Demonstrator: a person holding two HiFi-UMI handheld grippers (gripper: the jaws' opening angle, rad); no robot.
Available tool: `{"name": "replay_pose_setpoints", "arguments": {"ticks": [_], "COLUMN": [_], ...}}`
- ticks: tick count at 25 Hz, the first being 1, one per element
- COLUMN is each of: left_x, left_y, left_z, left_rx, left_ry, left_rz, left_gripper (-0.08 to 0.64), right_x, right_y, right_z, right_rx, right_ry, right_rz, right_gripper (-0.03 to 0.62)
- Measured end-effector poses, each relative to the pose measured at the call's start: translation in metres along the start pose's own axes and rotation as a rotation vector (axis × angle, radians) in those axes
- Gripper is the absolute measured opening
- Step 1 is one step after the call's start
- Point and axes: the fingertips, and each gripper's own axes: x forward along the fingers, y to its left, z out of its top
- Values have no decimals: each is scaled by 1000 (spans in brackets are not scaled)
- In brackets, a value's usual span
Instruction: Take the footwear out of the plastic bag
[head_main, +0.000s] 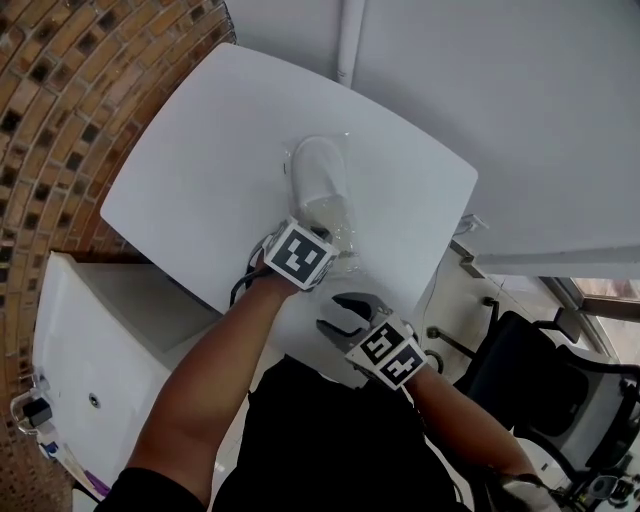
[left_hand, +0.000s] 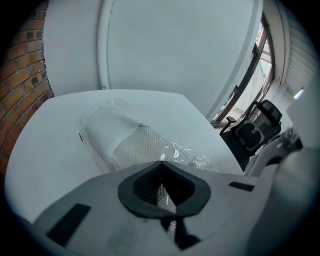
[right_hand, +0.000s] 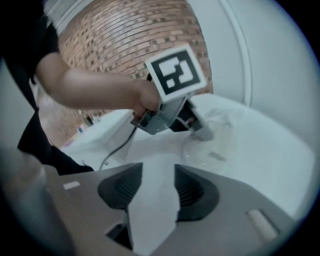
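A white fabric slipper (head_main: 320, 178) lies inside a clear, crinkled plastic bag (left_hand: 195, 161) at the middle of a white rounded table (head_main: 190, 190). The left gripper (left_hand: 161, 167) is clenched on the bag's end nearest the table's near edge. The right gripper (right_hand: 159, 175) hovers over that edge, jaws parted and empty.

One table (head_main: 190, 180), one plastic bag (head_main: 347, 238), and one white slipper (head_main: 318, 175) showing, possibly a second hidden beneath, hard to tell. Two grippers: left gripper (head_main: 328, 224), right gripper (head_main: 336, 312). One office chair (head_main: 530, 370), one wall pipe (head_main: 348, 40).
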Motion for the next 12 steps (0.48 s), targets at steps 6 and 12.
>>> {"name": "replay_pose_setpoints", "arguments": {"ticks": [6, 12], "left_x": [0, 0], "left_y": [1, 0], "left_z": [0, 0], "left_rx": [-12, -24], "left_ry": [20, 22], "left_rz": [-13, -23], "left_gripper": [8, 8], "right_x": [53, 61], "right_y": [2, -17], "right_z": [4, -7], "right_rx": [-44, -273], "right_ry": [94, 176], "right_rz": [-77, -256], "right_gripper": [225, 43]}}
